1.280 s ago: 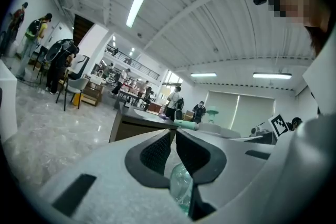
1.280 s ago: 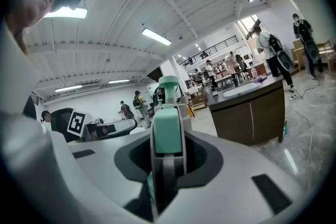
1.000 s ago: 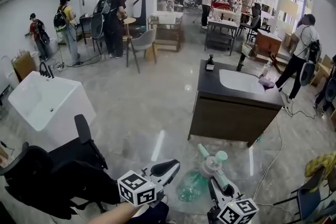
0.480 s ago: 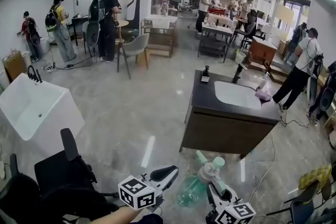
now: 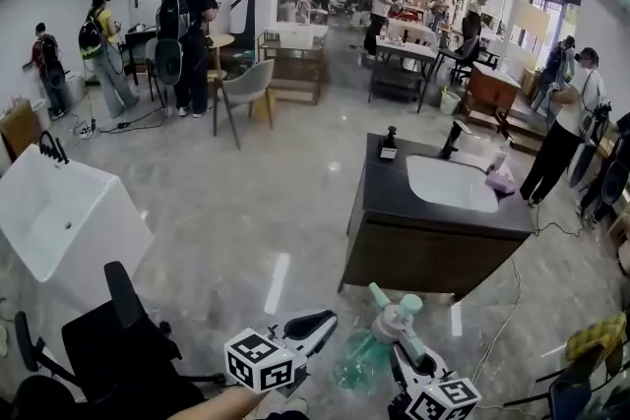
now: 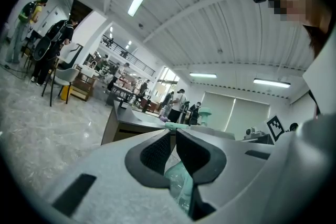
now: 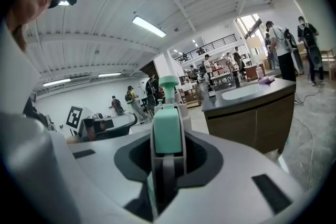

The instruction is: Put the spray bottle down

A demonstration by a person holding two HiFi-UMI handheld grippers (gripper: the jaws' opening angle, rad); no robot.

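Head view: right claw (image 5: 406, 347) pinching spray bottle (image 5: 362, 354) at its mint head; bottle tilted, held above floor, near side of dark sink cabinet (image 5: 394, 256). Left claw (image 5: 317, 323) pressed together, empty, just left of bottle.

Left gripper (image 5: 317, 321) points level, jaws pinched together on nothing, bare forearm (image 5: 212, 404) behind it. Right gripper (image 5: 407, 341) sits alongside, tipped slightly down, jaws clamped on the spray bottle (image 5: 362, 355).

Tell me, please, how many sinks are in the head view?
2: a white freestanding sink at the left, and a basin set in the dark vanity at the right. More may be hidden farther back.
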